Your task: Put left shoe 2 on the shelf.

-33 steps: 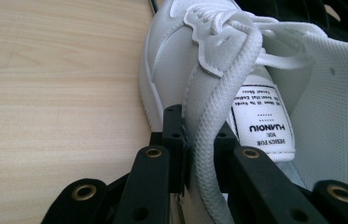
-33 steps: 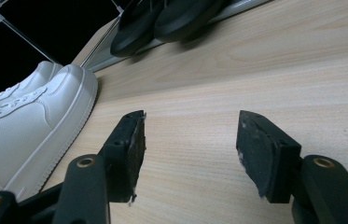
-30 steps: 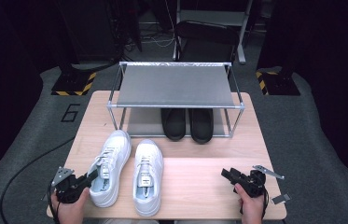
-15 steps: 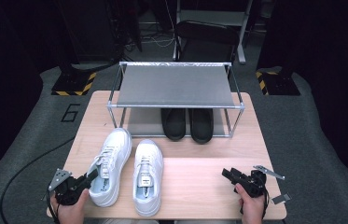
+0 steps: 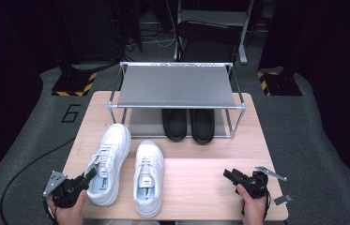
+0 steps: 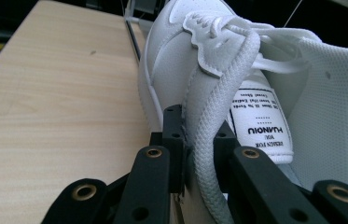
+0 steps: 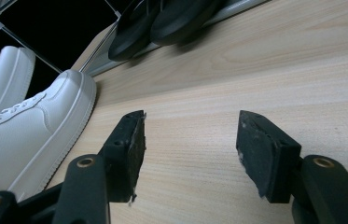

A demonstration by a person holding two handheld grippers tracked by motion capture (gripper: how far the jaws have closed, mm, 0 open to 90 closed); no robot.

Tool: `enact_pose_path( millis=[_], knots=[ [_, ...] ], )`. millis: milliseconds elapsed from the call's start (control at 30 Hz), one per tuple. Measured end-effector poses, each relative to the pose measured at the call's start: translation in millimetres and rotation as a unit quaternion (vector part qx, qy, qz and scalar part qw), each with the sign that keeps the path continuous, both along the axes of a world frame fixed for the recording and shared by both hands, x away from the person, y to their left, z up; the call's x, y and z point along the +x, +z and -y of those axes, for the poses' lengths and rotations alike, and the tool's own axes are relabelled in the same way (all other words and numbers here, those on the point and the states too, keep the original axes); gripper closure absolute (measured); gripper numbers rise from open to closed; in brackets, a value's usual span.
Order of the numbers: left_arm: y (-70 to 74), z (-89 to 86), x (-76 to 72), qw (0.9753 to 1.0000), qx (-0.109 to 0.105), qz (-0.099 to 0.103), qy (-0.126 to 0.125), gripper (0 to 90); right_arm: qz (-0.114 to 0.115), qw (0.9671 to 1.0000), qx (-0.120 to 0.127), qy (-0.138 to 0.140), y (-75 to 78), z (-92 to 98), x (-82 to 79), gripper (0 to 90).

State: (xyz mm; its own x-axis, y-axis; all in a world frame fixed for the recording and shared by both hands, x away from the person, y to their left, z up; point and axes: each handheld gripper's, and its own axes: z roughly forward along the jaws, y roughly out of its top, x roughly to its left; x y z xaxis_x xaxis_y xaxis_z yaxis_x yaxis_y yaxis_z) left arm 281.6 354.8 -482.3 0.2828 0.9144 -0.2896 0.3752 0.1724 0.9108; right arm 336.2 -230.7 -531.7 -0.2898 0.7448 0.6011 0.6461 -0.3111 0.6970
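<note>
1 sneaker collar, tongs unmoved

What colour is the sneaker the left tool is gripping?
White leather lace-up sneaker, clearest in the left gripper view.

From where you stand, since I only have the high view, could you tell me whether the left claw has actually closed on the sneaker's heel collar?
Observer: Yes. In the left gripper view the left claw is shut on the padded collar of the left sneaker, one jaw outside it and one inside.
Operator: Thank you. Can you read anything inside that shoe?
Observer: A white label on the insole, printed upside down from that camera, reads HJANOIU.
Operator: And is the right claw holding anything?
Observer: No. In the right gripper view the right claw is open, with bare table between its jaws, facing the other sneaker.
</note>
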Motion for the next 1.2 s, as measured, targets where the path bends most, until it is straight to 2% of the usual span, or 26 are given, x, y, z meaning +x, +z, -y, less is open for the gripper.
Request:
enact_pose_path(
  millis=[200, 233, 267, 400, 433, 600, 800, 933, 1200],
  knots=[
    [9.2, -2.3, -4.7, 0.9995, -0.014, 0.029, 0.0, 81.7, 0.003, 1.0, -0.004, 0.0, 0.7, -0.2, -0.1, 42.0],
    [11.4, -2.8, -4.9, 0.9994, -0.013, 0.031, -0.001, 81.7, 0.0, 1.0, -0.005, -0.002, 1.7, -0.5, -0.4, 41.9],
    [13.9, -2.7, -5.5, 0.9992, -0.014, 0.037, 0.001, 81.6, 0.009, 0.9999, -0.01, -0.001, 1.0, 0.3, -0.1, 41.9],
    [22.9, -2.1, -6.6, 0.9986, -0.017, 0.049, 0.003, 81.6, 0.0, 1.0, -0.005, -0.004, 1.9, -0.1, -0.8, 41.8],
    [24.8, -2.3, -6.8, 0.9986, -0.015, 0.051, 0.002, 81.6, 0.005, 1.0, -0.005, -0.003, 1.1, 0.2, -0.3, 41.8],
    [39.2, -2.6, -8.6, 0.9976, -0.018, 0.066, 0.001, 81.6, 0.0, 1.0, -0.002, -0.003, 1.3, 0.0, -0.8, 41.8],
    [59.2, -3.0, -9.6, 0.9959, -0.017, 0.089, 0.002, 81.6, 0.007, 1.0, -0.005, -0.001, 1.0, 1.2, -0.5, 41.9],
    [70.2, -2.3, -6.8, 0.9947, -0.018, 0.101, 0.002, 81.5, 0.004, 1.0, -0.002, -0.004, 1.6, 1.1, -0.9, 41.8],
    [78.6, 0.0, 0.0, 0.9935, -0.024, 0.111, 0.001, 81.5, 0.003, 1.0, 0.0, -0.005, 2.2, 2.7, -1.2, 41.9]
  ],
)
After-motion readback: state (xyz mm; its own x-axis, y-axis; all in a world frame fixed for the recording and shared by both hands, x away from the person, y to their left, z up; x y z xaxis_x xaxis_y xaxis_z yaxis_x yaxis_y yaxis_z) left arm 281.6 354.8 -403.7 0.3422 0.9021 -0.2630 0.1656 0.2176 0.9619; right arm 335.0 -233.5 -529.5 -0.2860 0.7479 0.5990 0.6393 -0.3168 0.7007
